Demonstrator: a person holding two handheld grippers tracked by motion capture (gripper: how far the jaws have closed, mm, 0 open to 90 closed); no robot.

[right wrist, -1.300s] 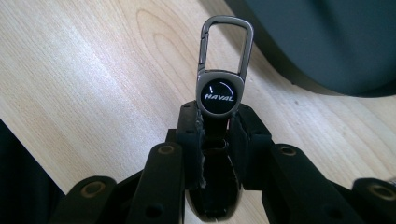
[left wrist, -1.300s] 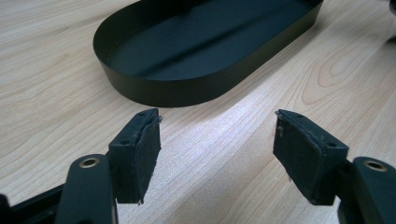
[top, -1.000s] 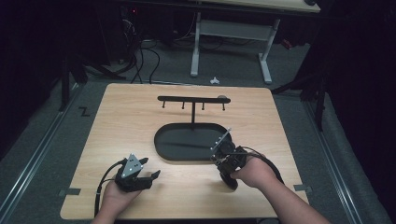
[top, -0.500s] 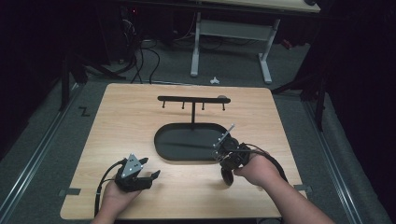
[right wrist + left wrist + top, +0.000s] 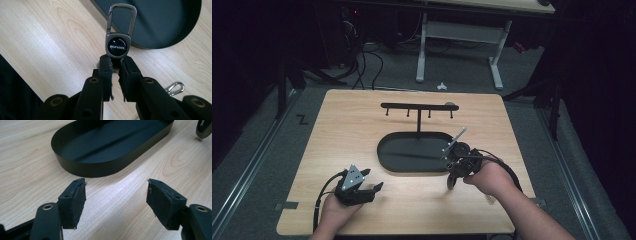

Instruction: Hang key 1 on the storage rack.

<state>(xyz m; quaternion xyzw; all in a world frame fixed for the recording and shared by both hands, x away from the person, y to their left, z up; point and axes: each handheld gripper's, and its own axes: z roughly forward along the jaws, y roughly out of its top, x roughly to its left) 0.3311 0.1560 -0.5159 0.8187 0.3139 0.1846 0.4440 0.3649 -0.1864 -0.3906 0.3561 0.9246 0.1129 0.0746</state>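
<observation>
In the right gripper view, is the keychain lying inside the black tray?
No. The keychain is clamped in the right gripper and held above the wooden table, beside the black tray.

Right gripper (image 5: 115, 65) fingers (image 5: 106, 72) clamp keychain (image 5: 118, 45) beside tray (image 5: 190, 27).

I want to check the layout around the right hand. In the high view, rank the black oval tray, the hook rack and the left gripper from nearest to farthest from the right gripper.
1. Black oval tray: directly beside the right gripper.
2. Hook rack: behind the tray, toward the table's far edge.
3. Left gripper: across the table, near the front-left edge.
</observation>
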